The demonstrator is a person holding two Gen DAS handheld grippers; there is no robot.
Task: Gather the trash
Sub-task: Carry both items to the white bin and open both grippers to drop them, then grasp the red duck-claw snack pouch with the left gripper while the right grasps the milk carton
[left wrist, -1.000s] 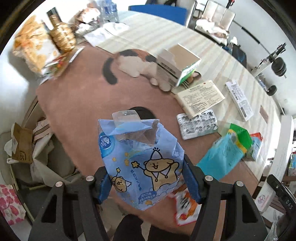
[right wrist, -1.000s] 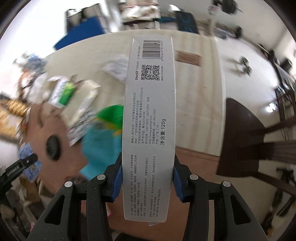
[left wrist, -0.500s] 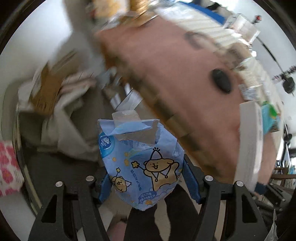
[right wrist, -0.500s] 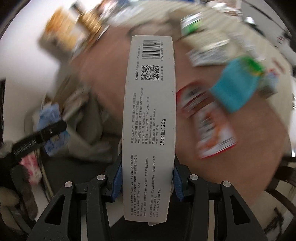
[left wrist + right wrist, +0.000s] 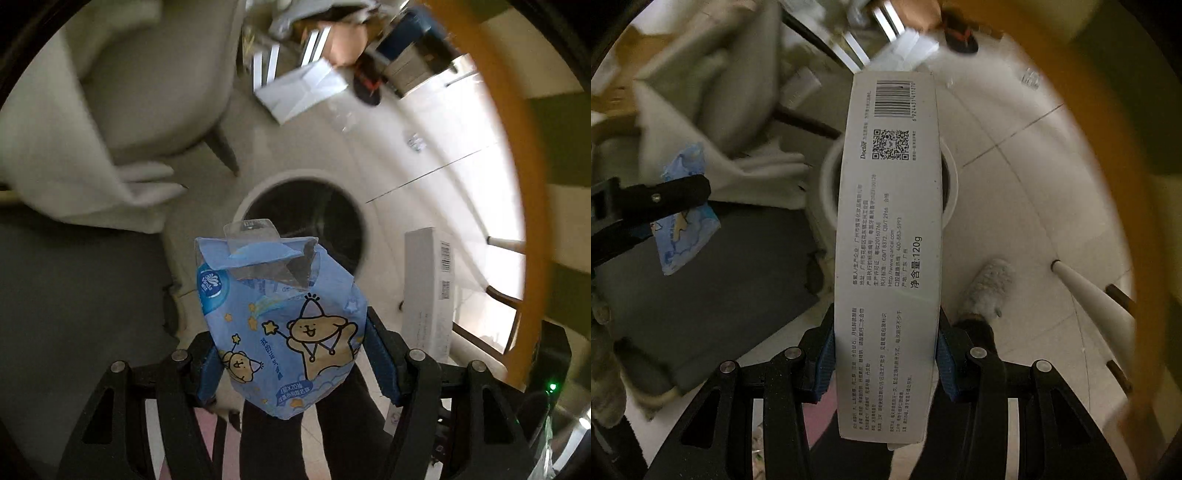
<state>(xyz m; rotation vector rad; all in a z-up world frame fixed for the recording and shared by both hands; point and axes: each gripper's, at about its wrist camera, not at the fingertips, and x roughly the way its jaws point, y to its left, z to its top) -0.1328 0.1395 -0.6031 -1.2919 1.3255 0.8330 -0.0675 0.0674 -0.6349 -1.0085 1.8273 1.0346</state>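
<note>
My left gripper (image 5: 291,356) is shut on a crumpled blue tissue wrapper (image 5: 284,317) printed with cartoon bears. It hangs above a round white trash bin (image 5: 255,197) with a dark opening on the floor. My right gripper (image 5: 886,356) is shut on a long white toothpaste box (image 5: 890,236) with a barcode, which covers most of the same bin (image 5: 827,177). In the left wrist view the box (image 5: 430,291) shows at the right. In the right wrist view the left gripper's finger (image 5: 665,194) and the blue wrapper (image 5: 683,240) show at the left.
A pale chair with a draped cloth (image 5: 92,122) stands left of the bin, over a dark grey mat (image 5: 74,302). An orange table edge (image 5: 517,166) curves down the right. A fluffy slipper (image 5: 988,288) and a white table leg (image 5: 1086,291) are on the tiled floor.
Both grippers have swung off the tabletop and dropped beside the table, tilting downward over the floor bin. Each still holds its item as before.
</note>
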